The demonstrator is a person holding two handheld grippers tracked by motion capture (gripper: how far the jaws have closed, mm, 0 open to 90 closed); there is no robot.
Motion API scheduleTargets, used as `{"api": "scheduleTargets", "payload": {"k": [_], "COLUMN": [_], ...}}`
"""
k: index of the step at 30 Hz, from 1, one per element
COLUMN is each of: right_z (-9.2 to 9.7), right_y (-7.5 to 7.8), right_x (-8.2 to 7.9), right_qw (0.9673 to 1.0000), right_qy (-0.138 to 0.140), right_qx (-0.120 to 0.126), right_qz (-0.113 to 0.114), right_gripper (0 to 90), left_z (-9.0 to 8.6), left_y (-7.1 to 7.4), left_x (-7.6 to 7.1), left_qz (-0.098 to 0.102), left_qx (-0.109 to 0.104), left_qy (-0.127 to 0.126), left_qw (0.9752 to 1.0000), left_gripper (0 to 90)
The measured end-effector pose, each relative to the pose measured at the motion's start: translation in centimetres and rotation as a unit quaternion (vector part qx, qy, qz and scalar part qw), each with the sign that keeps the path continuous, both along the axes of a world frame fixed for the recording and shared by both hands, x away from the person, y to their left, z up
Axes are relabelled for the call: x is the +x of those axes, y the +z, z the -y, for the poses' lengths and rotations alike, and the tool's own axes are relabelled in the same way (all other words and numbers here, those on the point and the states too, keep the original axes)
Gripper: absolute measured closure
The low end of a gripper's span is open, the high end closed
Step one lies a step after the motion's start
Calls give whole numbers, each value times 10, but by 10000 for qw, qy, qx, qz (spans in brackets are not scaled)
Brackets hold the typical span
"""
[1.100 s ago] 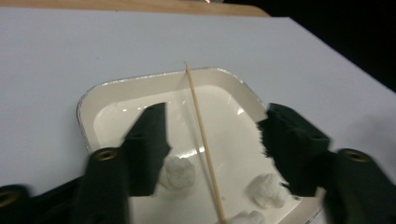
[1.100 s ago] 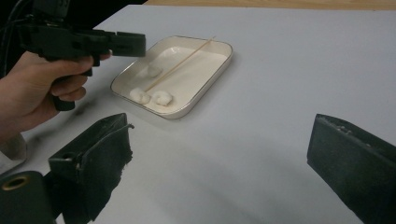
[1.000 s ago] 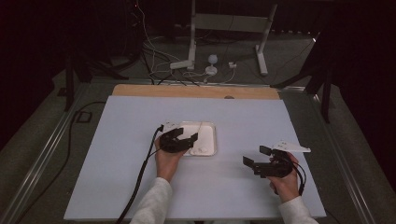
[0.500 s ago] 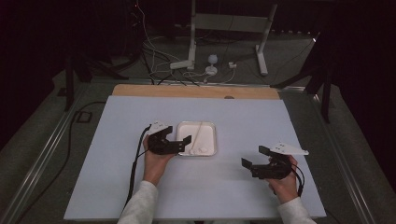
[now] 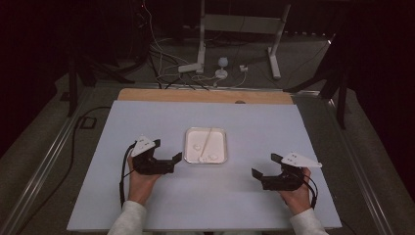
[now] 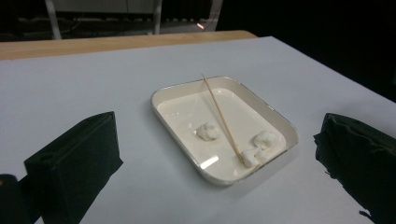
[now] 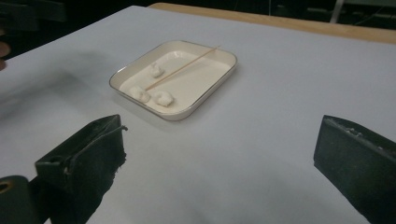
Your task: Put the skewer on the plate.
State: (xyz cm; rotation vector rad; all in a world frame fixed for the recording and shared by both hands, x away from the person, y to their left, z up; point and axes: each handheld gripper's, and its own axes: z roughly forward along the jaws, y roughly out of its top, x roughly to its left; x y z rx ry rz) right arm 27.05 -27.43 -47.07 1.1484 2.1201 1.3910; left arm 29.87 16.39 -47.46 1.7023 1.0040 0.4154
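A white rectangular tray (image 5: 186,147) lies at the middle of the pale table. In it are three small white lumps (image 6: 208,130) and a thin wooden skewer (image 6: 222,116) that rests slantwise with one end on the far rim. My left gripper (image 5: 169,149) is just left of the tray and points at it. Its jaws have just been opening and stand wide apart with nothing between them (image 6: 217,140). My right gripper (image 5: 264,165) rests low at the front right, open and empty, and looks toward the tray (image 7: 205,93) and the skewer (image 7: 182,67).
The table top (image 5: 147,122) is a pale sheet with a wooden strip (image 5: 205,96) along its far edge. Beyond it, cables and white stand legs (image 5: 200,58) lie on the dark floor. Metal rails (image 5: 44,166) run along both sides.
My left gripper has drawn back leftward from the tray's left edge, and its jaws stand wider apart. The right gripper has kept its place.
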Motion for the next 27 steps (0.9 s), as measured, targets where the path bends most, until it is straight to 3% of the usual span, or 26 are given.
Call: {"api": "scheduleTargets", "payload": {"k": [9,20,27], "right_z": [1,8,12], "right_y": [-3,-5,-6], "right_x": [-4,-8,-9], "right_qw": [9998,9989,9985], "right_qy": [-75,-252,-329], "right_qx": [22,-36,-65], "right_qz": [205,398,443], "right_gripper": [12,0,0], "left_z": [-28,-56,-72], "left_y": [-1,2,6], "left_x": [-27,-41,-45], "left_qz": [430,592,658], "left_qx": [114,103,-84], "left_qy": [87,472,655], "left_qw": [9990,9971,9956], "left_gripper": [5,5,4]}}
